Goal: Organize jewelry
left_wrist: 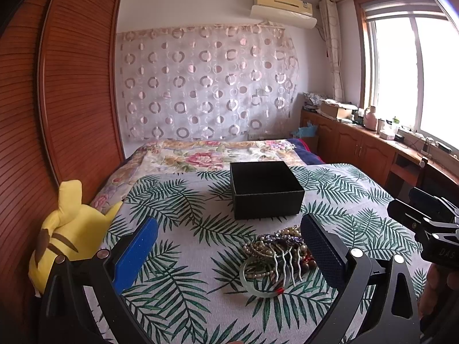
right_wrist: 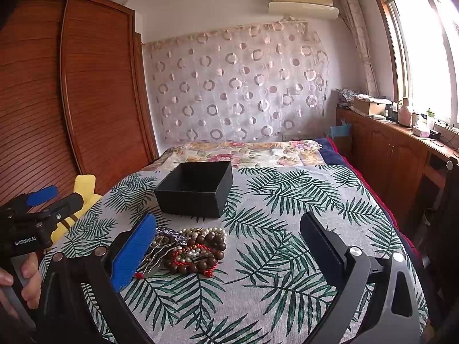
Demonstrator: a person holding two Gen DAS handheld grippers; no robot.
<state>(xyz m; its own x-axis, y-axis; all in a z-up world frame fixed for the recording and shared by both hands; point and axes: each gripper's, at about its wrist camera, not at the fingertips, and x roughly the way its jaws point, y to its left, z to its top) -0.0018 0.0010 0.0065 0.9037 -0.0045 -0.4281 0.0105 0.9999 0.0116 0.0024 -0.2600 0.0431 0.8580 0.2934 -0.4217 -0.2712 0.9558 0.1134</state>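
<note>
A pile of jewelry (left_wrist: 275,255) lies on the palm-leaf cloth: bead bracelets, a pale jade bangle (left_wrist: 258,286), a metal hair comb (left_wrist: 287,263) and a purple ornament. In the right wrist view the jewelry pile (right_wrist: 192,252) shows brown wooden beads and pearls. An open, empty black box (left_wrist: 265,189) stands just behind the pile; it also shows in the right wrist view (right_wrist: 196,189). My left gripper (left_wrist: 229,243) is open and empty, the pile near its right finger. My right gripper (right_wrist: 229,243) is open and empty, the pile by its left finger.
A yellow plush toy (left_wrist: 68,235) lies at the bed's left edge against the wooden wardrobe (left_wrist: 71,86). A floral blanket (left_wrist: 206,152) covers the far bed. Wooden cabinets with clutter (left_wrist: 373,132) run under the window on the right.
</note>
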